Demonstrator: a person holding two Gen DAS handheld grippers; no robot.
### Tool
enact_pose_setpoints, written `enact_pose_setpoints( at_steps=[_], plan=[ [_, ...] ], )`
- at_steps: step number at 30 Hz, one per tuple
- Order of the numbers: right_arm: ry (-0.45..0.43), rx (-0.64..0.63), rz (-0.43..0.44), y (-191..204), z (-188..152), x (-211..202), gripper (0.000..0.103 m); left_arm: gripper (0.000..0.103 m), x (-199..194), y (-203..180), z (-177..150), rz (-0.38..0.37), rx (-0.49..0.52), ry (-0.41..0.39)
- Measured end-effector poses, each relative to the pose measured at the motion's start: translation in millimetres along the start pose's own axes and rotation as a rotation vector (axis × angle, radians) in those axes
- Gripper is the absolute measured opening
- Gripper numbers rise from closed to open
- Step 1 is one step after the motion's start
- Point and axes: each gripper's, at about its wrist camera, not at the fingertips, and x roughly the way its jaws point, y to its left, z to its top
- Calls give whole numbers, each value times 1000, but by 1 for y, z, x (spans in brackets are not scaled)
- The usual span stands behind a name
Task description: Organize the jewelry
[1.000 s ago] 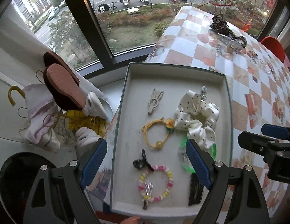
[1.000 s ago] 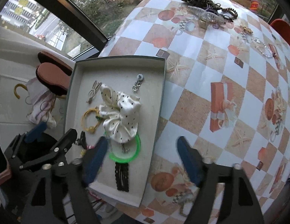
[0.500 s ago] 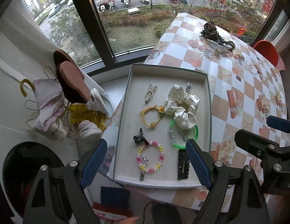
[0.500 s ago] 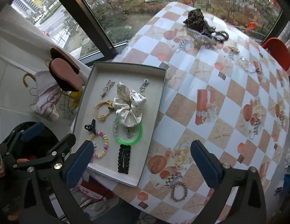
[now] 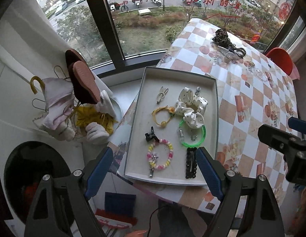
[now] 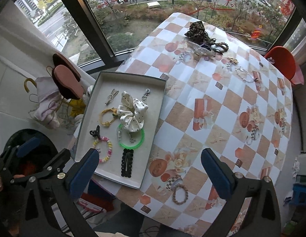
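Observation:
A shallow grey tray (image 5: 216, 106) (image 6: 161, 102) sits at the table's near left corner. It holds a white dotted scrunchie (image 5: 191, 106) (image 6: 131, 112), a yellow hair tie (image 5: 161, 115), a green bangle (image 5: 192, 136) (image 6: 131, 138), a pastel bead bracelet (image 5: 159, 157) (image 6: 103, 148), a black claw clip (image 5: 151, 136), a black sequin clip (image 5: 191, 163) (image 6: 126, 163) and a wooden rabbit clip (image 5: 161, 95). My left gripper (image 5: 153, 169) is open and empty, high above the tray's near edge. My right gripper (image 6: 150, 169) is open and empty, high above the table's near edge.
More jewelry lies at the table's far end: a leopard scrunchie (image 6: 196, 30), hair ties and bracelets (image 6: 244, 75). A braided bracelet (image 6: 180, 194) lies near the front edge. A rack with slippers and cloths (image 5: 80, 83) stands left of the table. An orange chair (image 6: 281, 63) is at the far right.
Both grippers have risen and pulled back from the tray, so tray and table look smaller and further below. Both stay open and empty. The jewelry has not moved.

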Motion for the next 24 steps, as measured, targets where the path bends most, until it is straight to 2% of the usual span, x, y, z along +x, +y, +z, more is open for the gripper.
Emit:
enact_pose_setpoints(
  at_steps=[24],
  plan=[
    [4, 2, -5, -1, -1, 0, 103, 89, -8, -2, 0, 5, -2, -11]
  ],
)
